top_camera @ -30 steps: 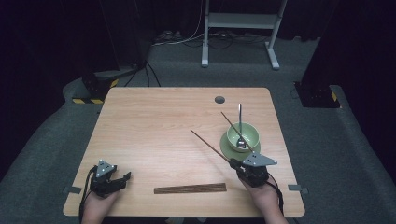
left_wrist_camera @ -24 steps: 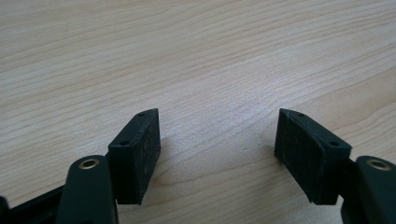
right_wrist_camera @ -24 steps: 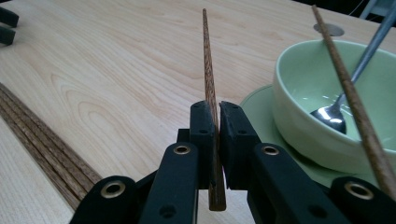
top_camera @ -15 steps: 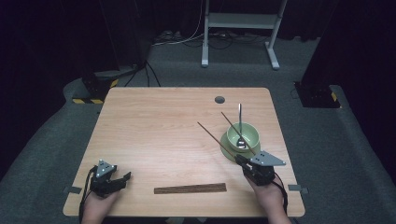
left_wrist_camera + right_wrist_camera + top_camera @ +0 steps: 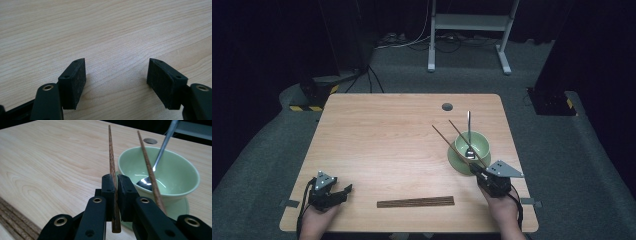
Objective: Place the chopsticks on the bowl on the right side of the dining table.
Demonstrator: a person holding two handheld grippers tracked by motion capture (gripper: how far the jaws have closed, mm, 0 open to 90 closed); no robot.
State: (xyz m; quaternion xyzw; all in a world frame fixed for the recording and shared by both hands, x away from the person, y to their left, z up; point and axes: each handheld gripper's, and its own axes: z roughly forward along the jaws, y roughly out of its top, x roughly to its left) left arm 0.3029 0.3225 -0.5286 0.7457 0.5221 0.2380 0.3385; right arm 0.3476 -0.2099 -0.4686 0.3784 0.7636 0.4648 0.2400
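My right gripper [image 5: 480, 172] [image 5: 116, 180] is shut on the near end of a dark wooden chopstick [image 5: 454, 147] [image 5: 110, 152], which slants up and away to the left of a green bowl [image 5: 481, 142] [image 5: 175, 173]. The bowl stands on a green saucer [image 5: 456, 162] at the right of the table. A second chopstick [image 5: 460, 133] [image 5: 146, 162] lies across the bowl's rim beside a metal spoon [image 5: 468, 125] [image 5: 161, 151] that rests inside. At the table's near left corner my left gripper [image 5: 343, 193] [image 5: 116, 72] lies open on bare wood, with nothing between its jaws.
A flat row of several dark chopsticks [image 5: 416, 202] [image 5: 15, 216] lies along the near edge of the wooden table [image 5: 382, 135]. A round cable hole [image 5: 447, 106] is in the far side. Dark floor, cables and a white stand's legs surround the table.
The held chopstick has swung rightward, its far tip now closer to the bowl and the second chopstick. My right gripper shifted slightly right. The left gripper stayed put.
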